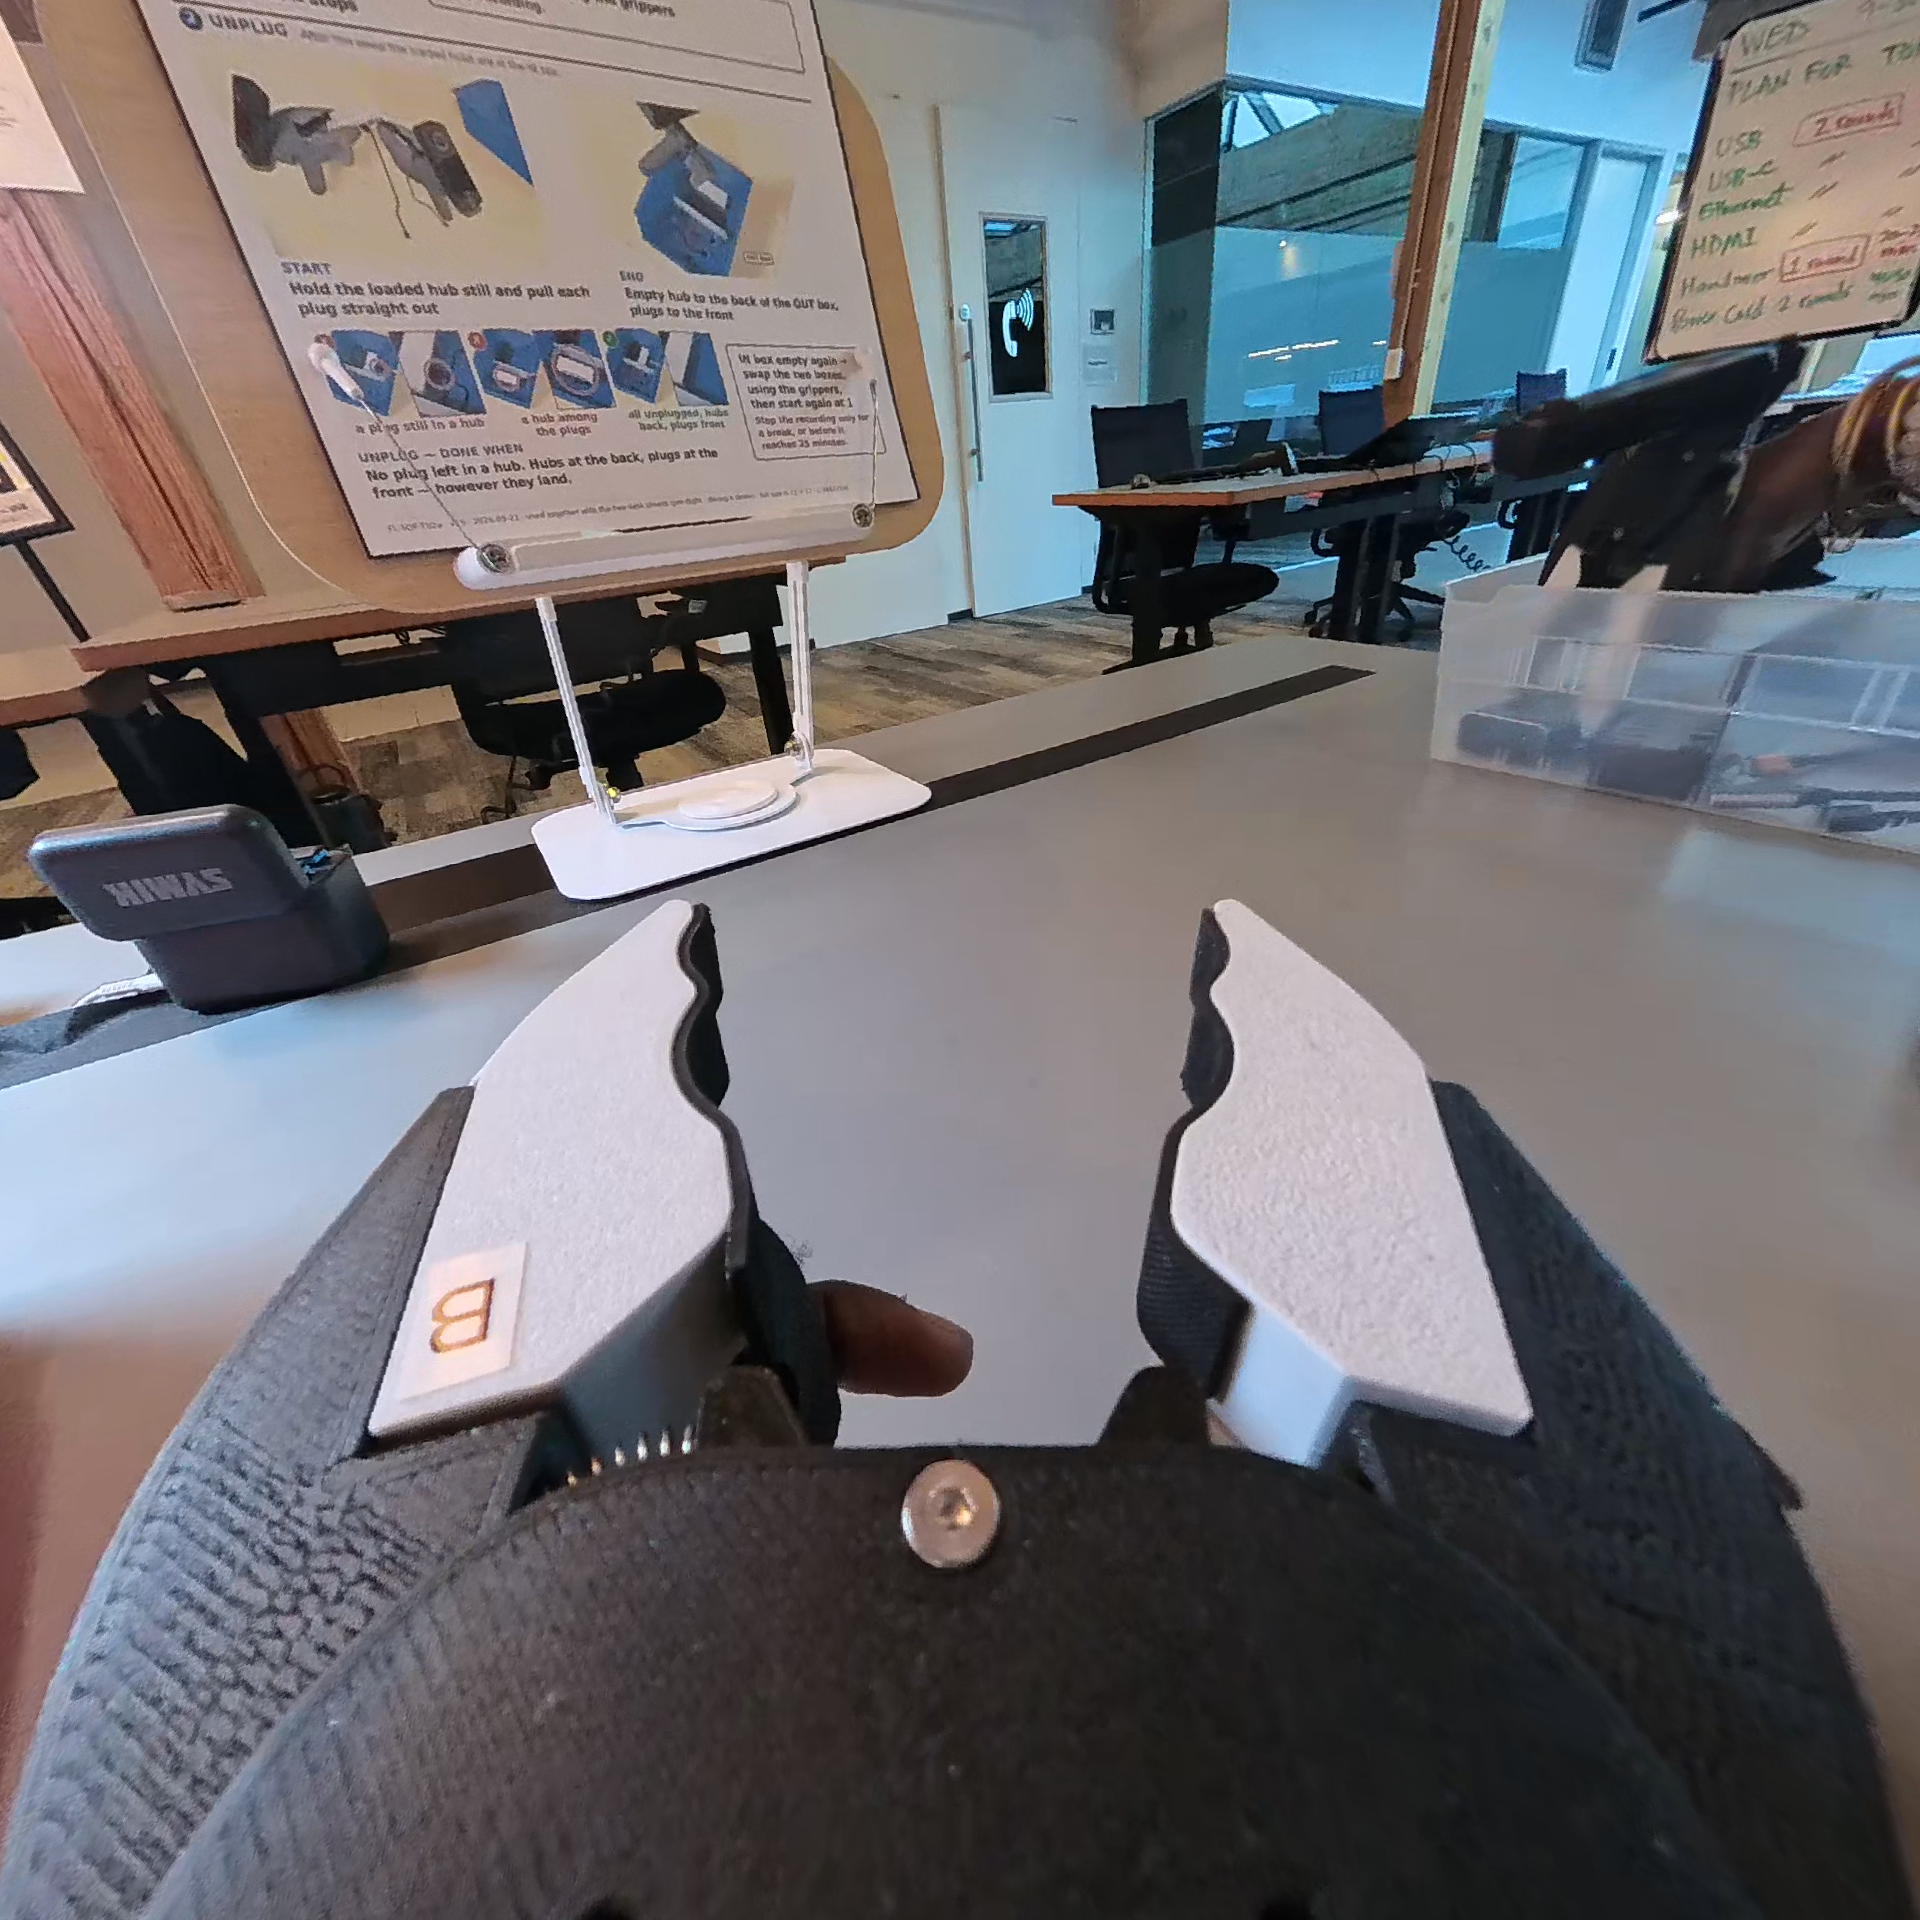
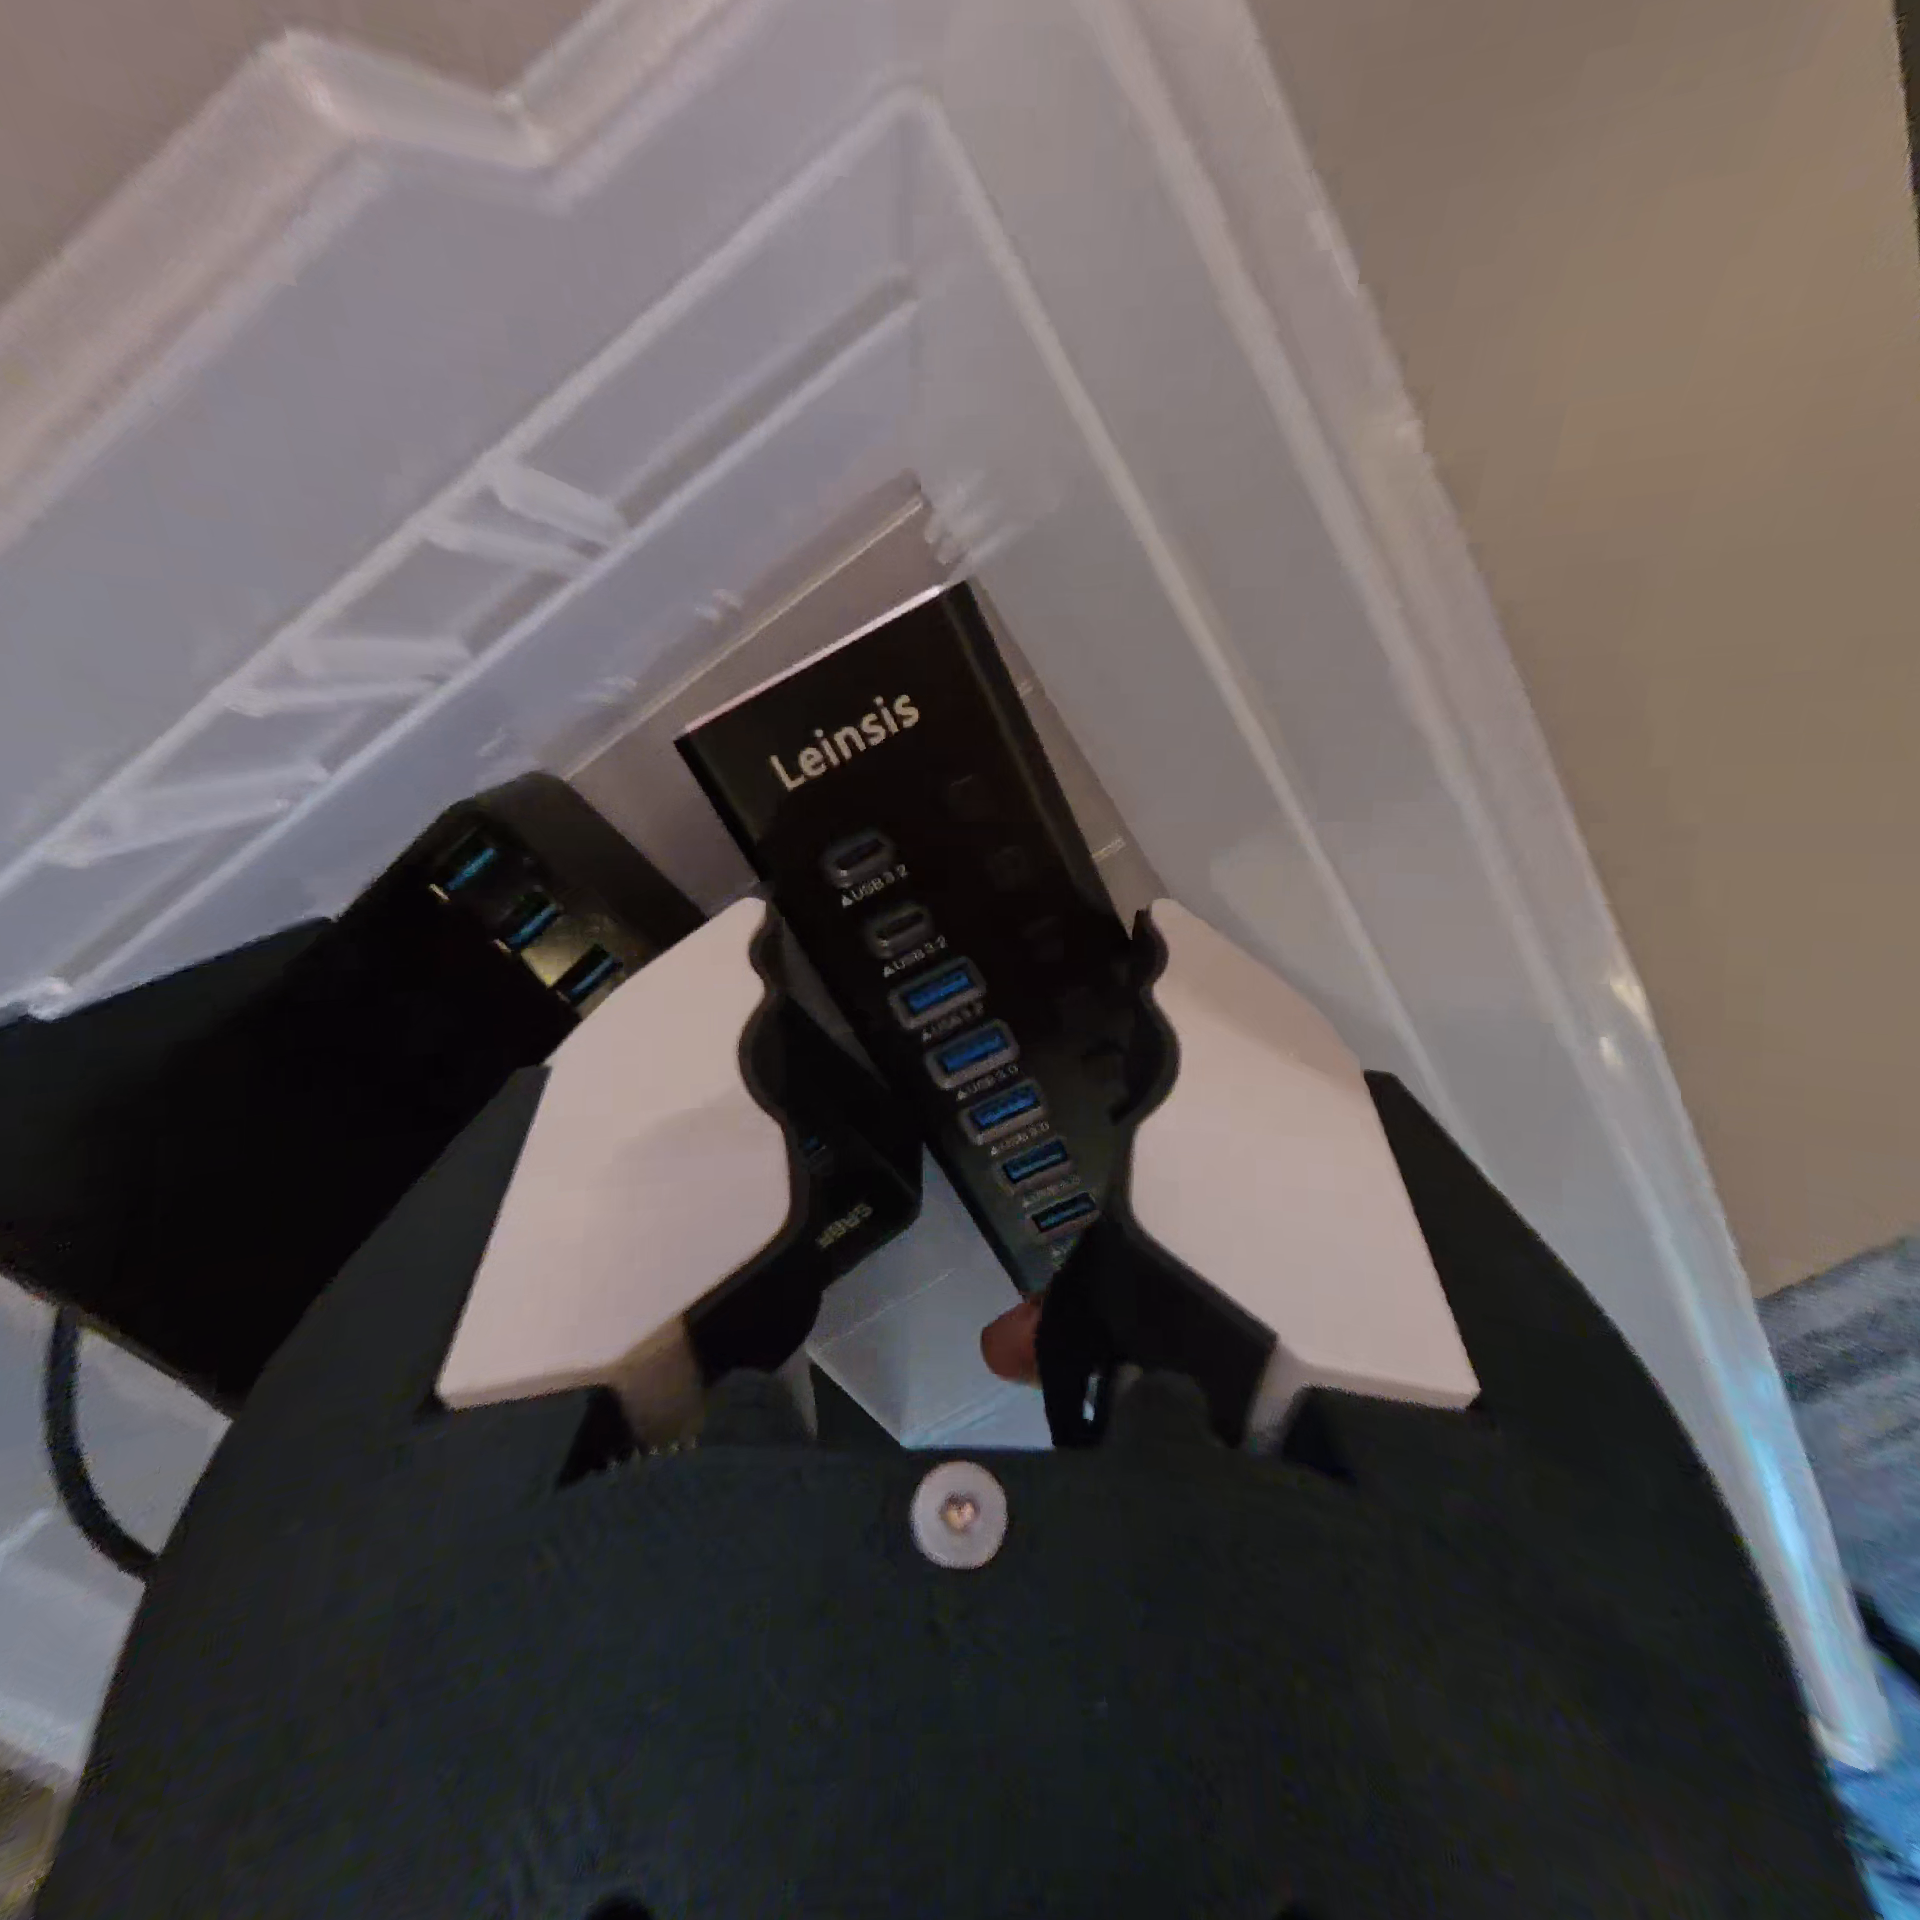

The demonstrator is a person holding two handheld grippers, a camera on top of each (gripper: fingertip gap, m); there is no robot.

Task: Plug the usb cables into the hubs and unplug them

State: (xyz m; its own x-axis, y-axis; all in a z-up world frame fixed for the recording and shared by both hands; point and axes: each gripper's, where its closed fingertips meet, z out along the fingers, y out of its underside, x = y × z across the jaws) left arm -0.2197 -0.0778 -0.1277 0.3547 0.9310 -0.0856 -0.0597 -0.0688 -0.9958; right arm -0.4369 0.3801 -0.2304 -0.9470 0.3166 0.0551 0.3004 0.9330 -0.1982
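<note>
Right tool (image 2: pixel 951 1023), white-fingered with black pads, straddles a long black USB hub (image 2: pixel 940 935) inside a clear plastic box (image 2: pixel 1195 540); both pads meet the hub's long sides, so the tool is closed on it. The hub's upper face carries a column of ports, two small oval ones above several blue rectangular ones, and its far end points into a corner of the box. A second black hub (image 2: pixel 540 894) with blue ports lies just left of the held one, partly hidden behind the left finger. A black cable (image 2: pixel 73 1455) curves along the box floor at lower left. Beige desk surface shows beyond the box wall on the right.

Left tool (image 1: pixel 951 1023) hovers above the grey desk (image 1: pixel 1143 883) with its jaws spread wide and nothing between them; a fingertip (image 1: pixel 894 1351) of the person shows at the base of the gap. A paper label sits on its left finger. Far right in this view, the same clear box rests on the desk with dark items visible through its wall, and the right tool reaches down into it from above. A dark grey case (image 1: pixel 208 904) stands at the left desk edge, and a white stand (image 1: pixel 727 810) holding an illustrated instruction sheet (image 1: pixel 540 260) stands farther back, beside a black strip crossing the desk. Office desks and chairs fill the background.
</note>
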